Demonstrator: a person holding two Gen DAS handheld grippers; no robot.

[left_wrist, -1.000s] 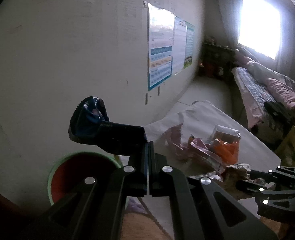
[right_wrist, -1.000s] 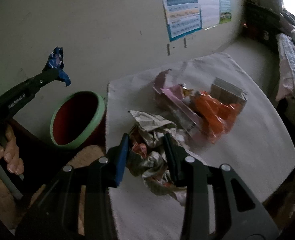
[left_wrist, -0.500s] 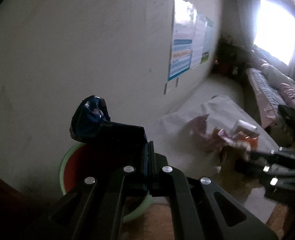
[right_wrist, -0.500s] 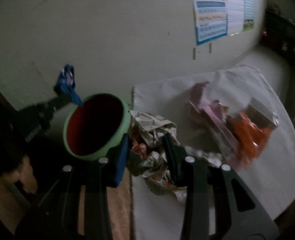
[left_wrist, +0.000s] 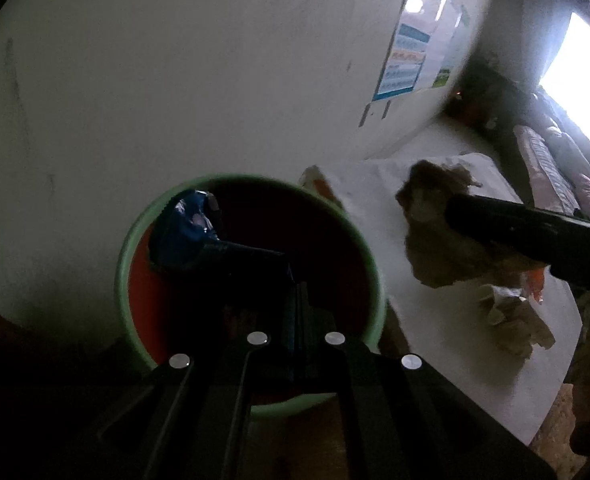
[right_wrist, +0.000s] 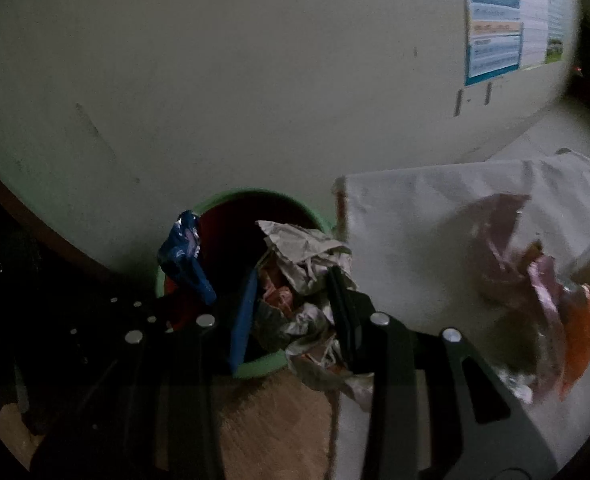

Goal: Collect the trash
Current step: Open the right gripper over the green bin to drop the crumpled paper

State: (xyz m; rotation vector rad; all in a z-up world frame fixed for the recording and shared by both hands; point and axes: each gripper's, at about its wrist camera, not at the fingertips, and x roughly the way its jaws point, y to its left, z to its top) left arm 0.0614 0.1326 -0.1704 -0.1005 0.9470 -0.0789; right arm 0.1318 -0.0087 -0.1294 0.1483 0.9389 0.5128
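Blue wrapper (left_wrist: 189, 228) clamped in the left tool (left_wrist: 295, 280) and crumpled paper (right_wrist: 307, 280) gripped by the right tool (right_wrist: 291, 304) have both swung from above the worktop (right_wrist: 435, 216) to the green-rimmed bin (left_wrist: 135, 248) beside its left edge, ready for dropping.

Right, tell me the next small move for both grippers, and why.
Probably open the left gripper first: its blue wrapper already hangs over the mouth of the green-rimmed bin, so it should drop in. The right gripper, shut on the crumpled paper wad, sits over the bin's near rim and seems to need a nudge further in.
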